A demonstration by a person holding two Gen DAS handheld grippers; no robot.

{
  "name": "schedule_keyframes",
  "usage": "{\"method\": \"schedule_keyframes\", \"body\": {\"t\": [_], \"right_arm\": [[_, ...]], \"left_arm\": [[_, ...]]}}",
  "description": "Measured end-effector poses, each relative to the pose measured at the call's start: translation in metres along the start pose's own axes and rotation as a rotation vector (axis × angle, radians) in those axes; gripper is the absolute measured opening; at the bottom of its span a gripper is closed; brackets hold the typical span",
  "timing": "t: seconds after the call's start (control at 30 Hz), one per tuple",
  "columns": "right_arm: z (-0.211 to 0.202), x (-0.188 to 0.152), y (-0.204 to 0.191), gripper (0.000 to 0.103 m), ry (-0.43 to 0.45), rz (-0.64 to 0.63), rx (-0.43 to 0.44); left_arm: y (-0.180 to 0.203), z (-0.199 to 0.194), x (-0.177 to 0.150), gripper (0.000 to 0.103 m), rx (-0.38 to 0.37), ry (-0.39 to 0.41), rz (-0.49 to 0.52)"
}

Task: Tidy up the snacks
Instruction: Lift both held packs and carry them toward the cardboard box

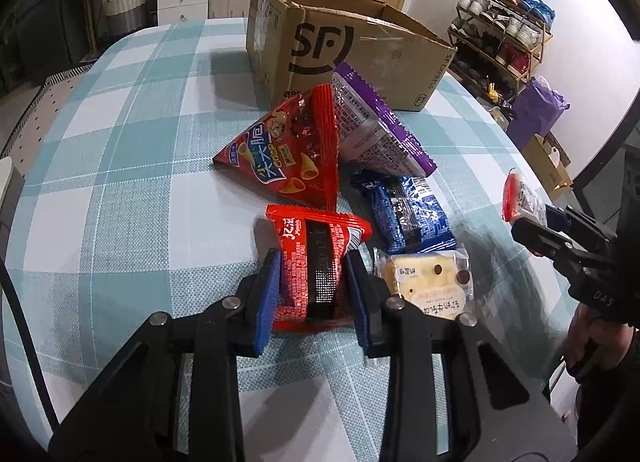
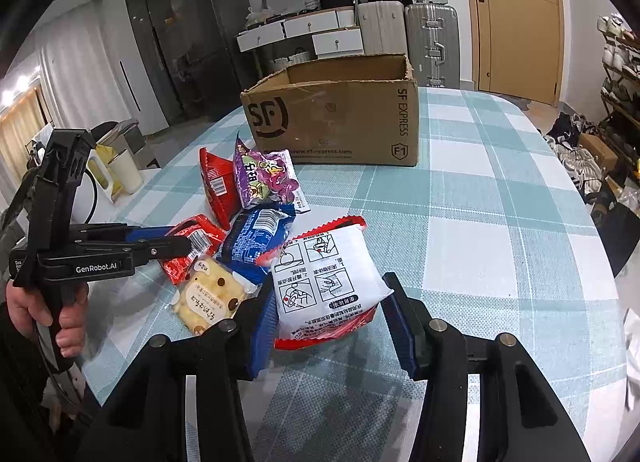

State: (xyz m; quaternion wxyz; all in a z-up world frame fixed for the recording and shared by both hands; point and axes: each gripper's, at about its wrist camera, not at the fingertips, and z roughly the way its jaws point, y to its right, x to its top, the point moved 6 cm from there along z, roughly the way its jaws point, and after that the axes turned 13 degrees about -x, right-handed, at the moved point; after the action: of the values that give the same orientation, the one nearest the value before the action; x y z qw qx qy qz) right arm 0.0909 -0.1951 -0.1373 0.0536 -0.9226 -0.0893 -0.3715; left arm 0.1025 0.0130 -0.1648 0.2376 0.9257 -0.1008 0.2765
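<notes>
My left gripper [image 1: 313, 262] is shut on a small red snack packet [image 1: 304, 238], its blue pads pressing both sides just above the checked tablecloth [image 1: 120, 181]. The right gripper [image 2: 329, 282] is shut on a white packet with red edges [image 2: 324, 262], held slightly off the cloth. In the left wrist view that white packet [image 1: 520, 197] sticks out of the right gripper [image 1: 532, 221] at the far right. An open cardboard box [image 1: 352, 45] marked SF stands behind the snack pile. From the right wrist view, the left gripper [image 2: 176, 246] reaches in from the left, with a hand on its handle.
A red triangular crisp bag [image 1: 288, 153], a purple bag [image 1: 376, 129], a blue packet [image 1: 404, 213] and a clear pack of yellow bread [image 1: 428, 282] lie between the grippers and the box. A white kettle [image 2: 100, 173] stands off the table's left edge; a shoe rack [image 1: 508, 33] lines the wall.
</notes>
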Motion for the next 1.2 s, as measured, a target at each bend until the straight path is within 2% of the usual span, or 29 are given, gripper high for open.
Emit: {"method": "schedule_keyframes", "body": {"t": [0.73,0.83,1.03,1.2], "right_arm": [[0.003,-0.002,0.002,0.05,-0.001,0.018,0.017],[0.003,-0.003,0.001,0.05,-0.003,0.018,0.018],[0.003,-0.006,0.002,0.051,-0.001,0.025,0.021],[0.002,-0.008,0.005,0.051,-0.001,0.037,0.026]], "left_arm": [[-0.004,-0.002,-0.001,0.026,-0.014,0.0,-0.04],[-0.008,0.001,-0.002,0.034,-0.007,-0.011,-0.059],[-0.003,0.007,-0.003,0.037,-0.003,-0.024,-0.044],[0.002,0.015,-0.005,0.04,0.032,-0.045,-0.017]]}}
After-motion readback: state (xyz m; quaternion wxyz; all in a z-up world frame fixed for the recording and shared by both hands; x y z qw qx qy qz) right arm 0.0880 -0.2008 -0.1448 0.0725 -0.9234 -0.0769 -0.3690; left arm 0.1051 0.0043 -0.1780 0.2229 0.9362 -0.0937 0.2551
